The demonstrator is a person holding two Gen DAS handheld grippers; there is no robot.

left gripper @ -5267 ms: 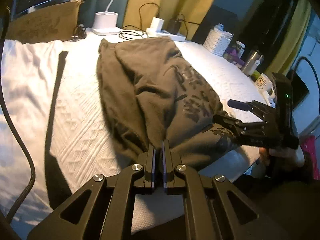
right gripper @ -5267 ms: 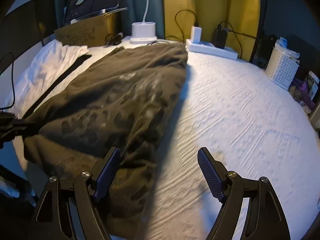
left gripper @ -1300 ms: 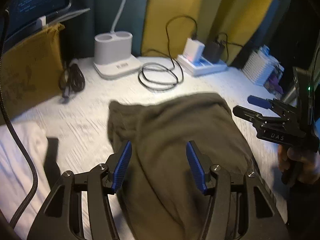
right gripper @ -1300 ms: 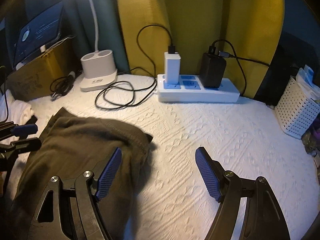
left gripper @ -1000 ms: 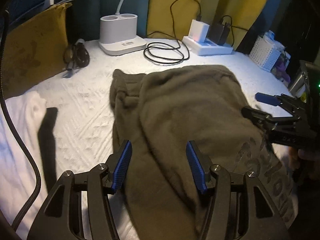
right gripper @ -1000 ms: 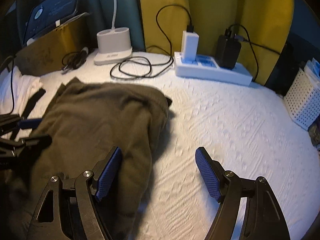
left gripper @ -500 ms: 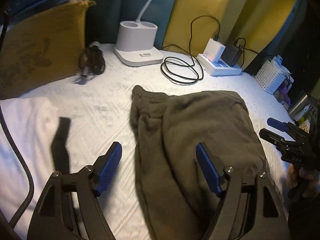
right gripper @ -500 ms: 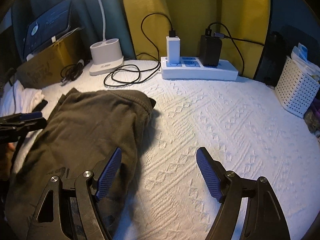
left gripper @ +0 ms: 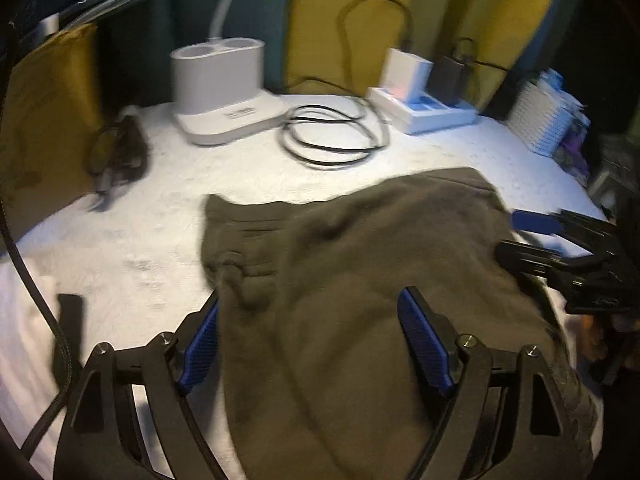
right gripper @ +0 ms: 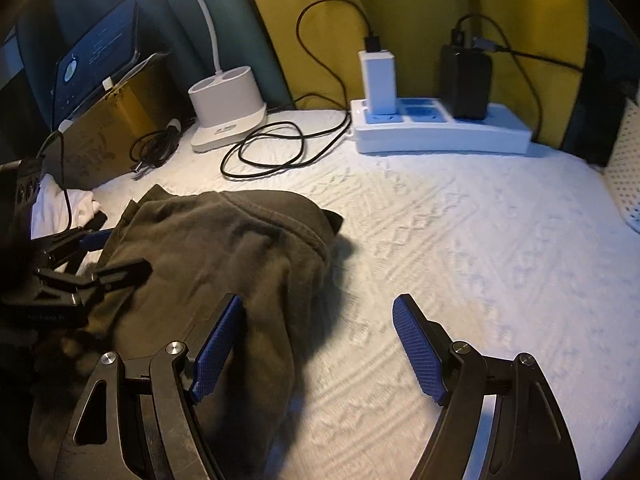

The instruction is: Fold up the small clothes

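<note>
A dark olive sweatshirt [left gripper: 360, 280] lies folded over on the white textured cloth [left gripper: 160, 248]; it also shows in the right wrist view [right gripper: 208, 264]. My left gripper [left gripper: 312, 344] is open and empty, its blue pads straddling the garment's left part from above. My right gripper [right gripper: 316, 344] is open and empty over the garment's right edge. The right gripper shows at the garment's right edge in the left wrist view [left gripper: 532, 236]. The left gripper shows at the garment's left edge in the right wrist view [right gripper: 108, 252].
At the back stand a white lamp base [right gripper: 228, 116], a coiled black cable [right gripper: 268, 152], a white power strip [right gripper: 440, 128] with chargers and a cardboard box [right gripper: 104, 132]. A white basket [left gripper: 544, 116] stands at the right. White fabric [right gripper: 52, 204] lies at the left.
Both grippers have let go of the garment and stayed open. Over the last half second both have moved forward and lower toward the folded far edge of the sweatshirt.
</note>
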